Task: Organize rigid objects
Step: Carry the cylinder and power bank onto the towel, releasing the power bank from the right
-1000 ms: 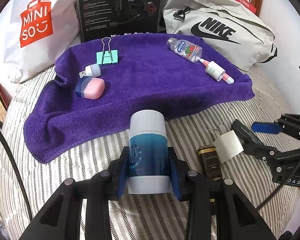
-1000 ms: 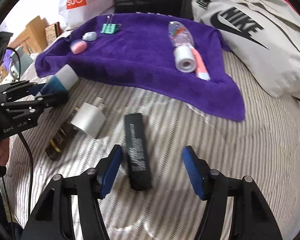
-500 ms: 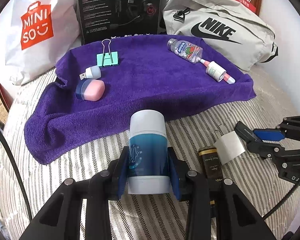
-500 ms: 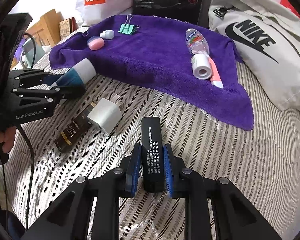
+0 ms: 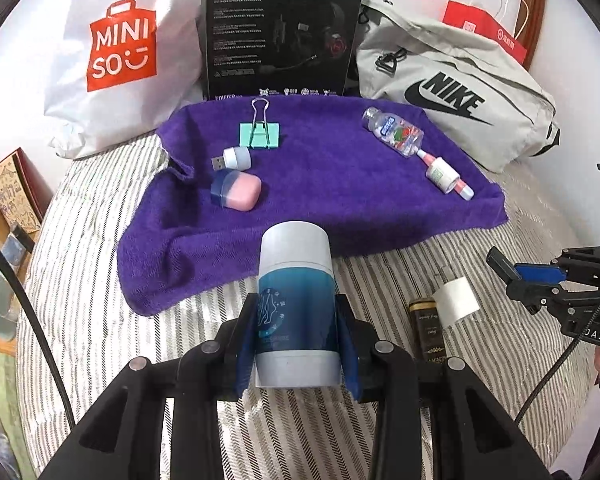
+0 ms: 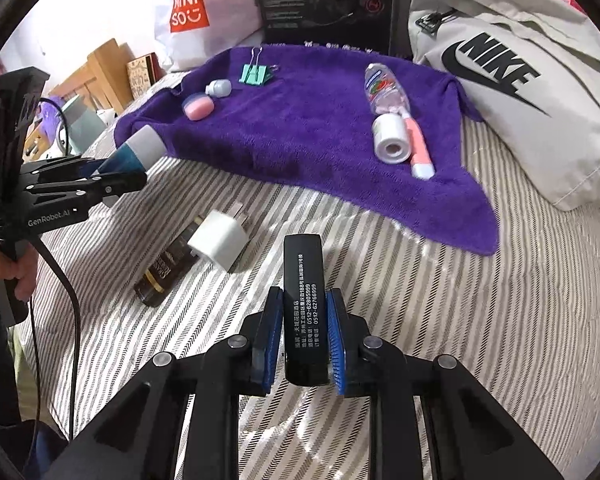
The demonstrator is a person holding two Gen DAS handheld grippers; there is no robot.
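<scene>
My left gripper (image 5: 296, 336) is shut on a blue and white cylinder bottle (image 5: 294, 280), held above the striped bedding just short of the purple towel (image 5: 340, 184). My right gripper (image 6: 304, 312) is shut on a flat black box (image 6: 302, 264) with white print, its far end pointing at the towel. A white charger (image 6: 218, 244) and a dark brown bottle (image 6: 166, 272) lie on the bedding between the two grippers. On the towel lie a green binder clip (image 5: 259, 134), a small USB plug (image 5: 236, 159), a pink and blue case (image 5: 236, 194), a clear bottle (image 5: 396, 132) and a white and pink tube (image 5: 446, 174).
Behind the towel stand a white Miniso bag (image 5: 112, 48), a black headset box (image 5: 280, 28), a grey Nike bag (image 5: 460, 96) and a red paper bag (image 5: 484, 28). Wooden furniture (image 6: 100, 72) stands off the bed's left side. A person's hand (image 6: 8, 272) holds the left gripper's handle.
The right gripper's jaws have shut on the black box and raised it off the bedding. The left gripper has risen a little with the bottle.
</scene>
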